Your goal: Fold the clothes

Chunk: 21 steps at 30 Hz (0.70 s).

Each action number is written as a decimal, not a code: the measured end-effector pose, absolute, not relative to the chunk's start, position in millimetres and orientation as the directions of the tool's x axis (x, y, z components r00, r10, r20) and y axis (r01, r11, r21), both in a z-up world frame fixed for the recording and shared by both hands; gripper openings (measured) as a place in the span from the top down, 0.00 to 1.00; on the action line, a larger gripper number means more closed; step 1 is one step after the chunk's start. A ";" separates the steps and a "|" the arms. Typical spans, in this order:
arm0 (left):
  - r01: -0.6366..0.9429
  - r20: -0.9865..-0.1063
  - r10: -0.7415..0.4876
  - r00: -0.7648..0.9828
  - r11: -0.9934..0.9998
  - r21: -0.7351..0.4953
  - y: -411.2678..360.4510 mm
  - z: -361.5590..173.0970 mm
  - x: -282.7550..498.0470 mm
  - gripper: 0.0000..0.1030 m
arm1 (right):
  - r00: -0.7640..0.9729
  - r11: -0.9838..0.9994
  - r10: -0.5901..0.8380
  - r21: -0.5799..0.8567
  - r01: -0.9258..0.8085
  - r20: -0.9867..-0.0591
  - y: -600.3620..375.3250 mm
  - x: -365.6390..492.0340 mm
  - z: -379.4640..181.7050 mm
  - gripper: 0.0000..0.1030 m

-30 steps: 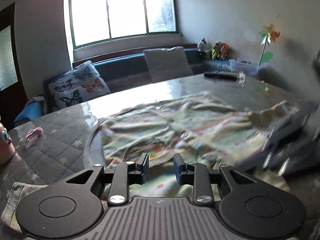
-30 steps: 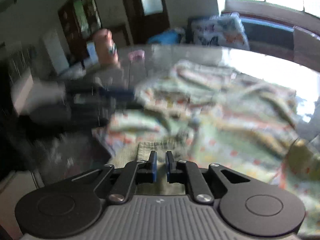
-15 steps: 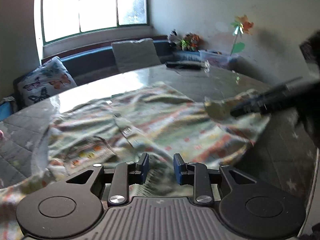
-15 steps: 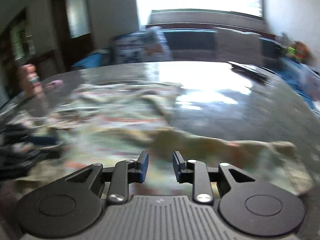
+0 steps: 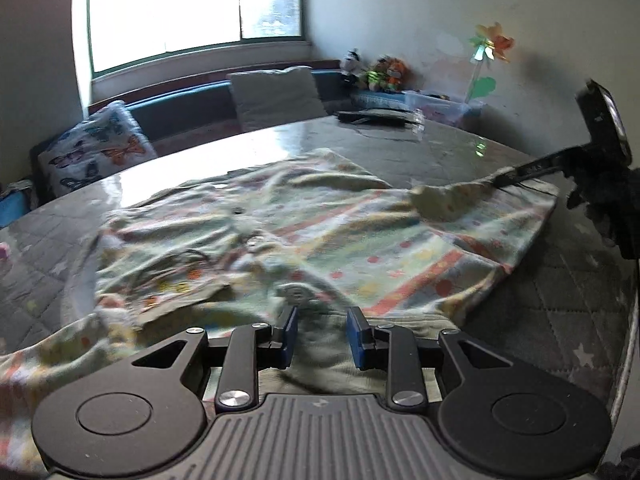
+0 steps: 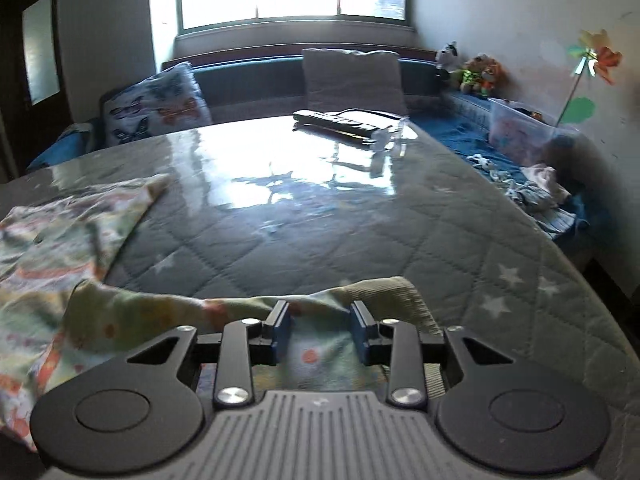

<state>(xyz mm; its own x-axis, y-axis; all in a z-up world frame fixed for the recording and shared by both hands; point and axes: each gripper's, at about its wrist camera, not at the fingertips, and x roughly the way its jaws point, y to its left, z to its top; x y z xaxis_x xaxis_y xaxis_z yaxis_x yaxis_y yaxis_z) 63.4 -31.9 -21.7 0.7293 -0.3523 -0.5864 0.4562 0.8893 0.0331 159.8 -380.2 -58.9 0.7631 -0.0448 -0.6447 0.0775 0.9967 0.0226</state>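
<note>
Rightward, bare quilted table (image 6: 360,216), garment (image 5: 320,232) hem, parted right gripper (image 6: 320,334)

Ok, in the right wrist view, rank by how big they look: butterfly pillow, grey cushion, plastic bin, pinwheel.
1. Butterfly pillow and grey cushion: too alike to rank.
2. Plastic bin.
3. Pinwheel, though its stem makes it about as tall as the bin is wide.

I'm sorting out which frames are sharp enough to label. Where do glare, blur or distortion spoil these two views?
Left wrist view: the window is blown out, the garment is smeared by motion blur, and fisheye bends the room's edges. Right wrist view: sharper, but window glare washes over the glossy table, and the sleeve near the right gripper is soft.
</note>
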 end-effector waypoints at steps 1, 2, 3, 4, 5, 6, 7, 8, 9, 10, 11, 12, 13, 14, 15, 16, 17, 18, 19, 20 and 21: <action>0.429 -0.583 -0.333 0.741 0.903 0.031 -24.6 -19.5 63.0 0.70 | 0.765 0.996 -0.049 0.024 0.084 -0.642 -382.2 159.3 -58.3 0.69; 0.401 -0.580 -0.312 0.753 0.916 0.028 -16.8 -17.4 62.8 0.70 | 0.772 0.996 -0.050 0.021 0.082 -0.633 -380.8 156.8 -56.9 0.68; 0.365 -0.578 -0.282 0.765 0.930 0.030 -7.9 -16.0 62.9 0.69 | 0.779 0.997 -0.050 0.019 0.079 -0.624 -379.4 154.4 -55.5 0.64; 0.328 -0.577 -0.250 0.777 0.944 0.033 1.2 -14.7 63.0 0.69 | 0.786 0.997 -0.050 0.016 0.077 -0.616 -378.0 151.9 -54.0 0.59; 0.292 -0.577 -0.219 0.787 0.956 0.034 10.4 -13.6 63.6 0.68 | 0.793 0.997 -0.049 0.014 0.072 -0.608 -376.4 149.3 -52.8 0.59; 0.247 -0.581 -0.185 0.793 0.968 0.029 22.4 -13.5 64.7 0.68 | 0.797 0.998 -0.039 0.015 0.061 -0.603 -373.6 146.5 -52.3 0.59; 0.202 -0.585 -0.150 0.797 0.979 0.024 34.7 -13.6 66.0 0.68 | 0.798 0.999 -0.024 0.020 0.046 -0.601 -370.6 144.6 -52.8 0.59; 0.156 -0.590 -0.115 0.799 0.988 0.019 47.1 -13.6 67.3 0.68 | 0.800 0.999 -0.012 0.024 0.033 -0.600 -367.7 142.8 -53.4 0.58; 0.116 -0.596 -0.084 0.799 0.993 0.015 59.0 -14.4 68.7 0.68 | 0.799 0.999 -0.007 0.023 0.026 -0.601 -365.2 141.3 -54.4 0.56; 0.073 -0.600 -0.048 0.799 0.997 0.018 70.7 -16.0 70.1 0.68 | 0.799 1.000 -0.002 0.023 0.019 -0.601 -362.7 139.8 -55.5 0.55; 0.027 -0.605 -0.007 0.796 0.999 0.024 83.2 -18.4 72.0 0.68 | 0.798 1.000 0.002 0.022 0.014 -0.602 -360.4 138.8 -56.7 0.54; -0.020 -0.610 0.034 0.792 0.999 0.030 95.9 -21.0 74.0 0.68 | 0.796 1.000 0.002 0.022 0.015 -0.605 -359.1 139.2 -58.4 0.54; -0.051 -0.614 0.053 0.788 0.998 0.021 108.2 -23.1 75.6 0.68 | 0.793 1.000 0.001 0.022 0.016 -0.609 -357.9 139.8 -60.1 0.54; -0.080 -0.618 0.069 0.783 0.997 0.010 120.5 -25.2 77.2 0.68 | 0.790 1.000 0.001 0.025 0.018 -0.614 -357.2 140.9 -61.5 0.53; -0.109 -0.622 0.084 0.778 0.994 -0.001 132.7 -27.3 78.7 0.68 | 0.788 0.999 0.001 0.026 0.019 -0.615 -356.6 141.6 -62.0 0.53; -0.138 -0.623 0.112 0.774 0.990 0.007 141.6 -27.2 80.3 0.68 | 0.788 0.999 -0.002 0.024 0.021 -0.616 -355.4 142.3 -61.4 0.52; -0.159 -0.623 0.132 0.771 0.987 0.012 149.4 -26.9 82.2 0.67 | 0.788 0.999 -0.004 0.023 0.023 -0.616 -354.2 143.0 -60.8 0.52; -0.179 -0.622 0.150 0.768 0.984 0.017 157.0 -26.6 84.1 0.67 | 0.787 0.999 -0.006 0.021 0.024 -0.617 -353.0 143.8 -60.4 0.51; -0.203 -0.621 0.174 0.765 0.979 0.024 164.7 -26.6 85.7 0.67 | 0.786 1.000 -0.007 0.019 0.024 -0.618 -352.3 144.5 -60.5 0.50; -0.227 -0.619 0.198 0.760 0.973 0.032 172.4 -26.8 87.3 0.65 | 0.785 1.000 -0.009 0.017 0.024 -0.619 -351.7 145.2 -60.6 0.50; -0.251 -0.617 0.221 0.755 0.967 0.040 180.0 -26.9 88.9 0.64 | 0.785 1.000 -0.011 0.014 0.025 -0.620 -351.5 145.9 -61.0 0.49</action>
